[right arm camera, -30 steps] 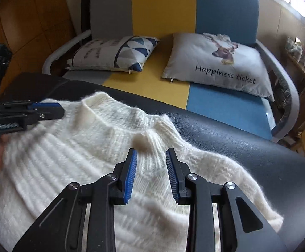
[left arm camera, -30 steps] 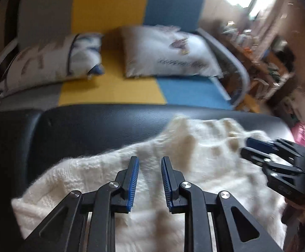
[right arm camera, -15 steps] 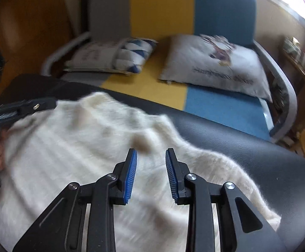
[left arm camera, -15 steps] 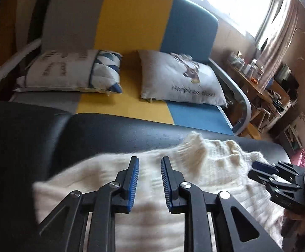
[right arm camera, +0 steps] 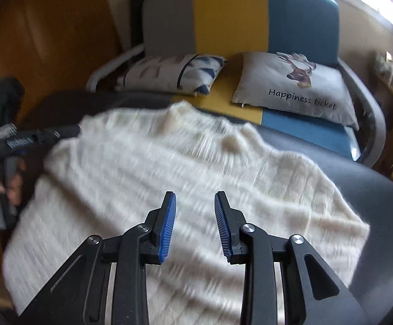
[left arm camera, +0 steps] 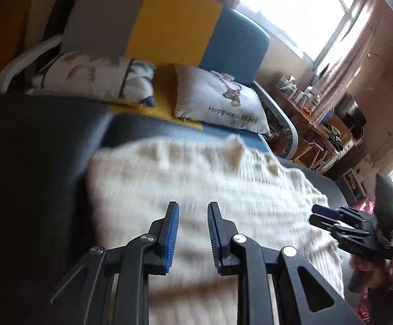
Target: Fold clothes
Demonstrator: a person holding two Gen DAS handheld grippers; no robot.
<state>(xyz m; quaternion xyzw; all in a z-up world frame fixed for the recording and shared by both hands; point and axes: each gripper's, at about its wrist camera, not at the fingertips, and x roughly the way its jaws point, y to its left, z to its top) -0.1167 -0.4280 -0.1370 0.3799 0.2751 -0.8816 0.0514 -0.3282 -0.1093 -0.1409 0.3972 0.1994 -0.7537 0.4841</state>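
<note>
My left gripper (left arm camera: 192,233) hangs over the white knitted sweater (left arm camera: 210,189) with its blue pads a narrow gap apart and nothing between them; I cannot tell whether the tips brush the wool. My right gripper (right arm camera: 195,224) is also parted a little, empty, above the same sweater (right arm camera: 169,176). The sweater lies spread flat on the black padded surface (left arm camera: 33,149), in front of the striped sofa (right arm camera: 231,13) with its two cushions.
</note>
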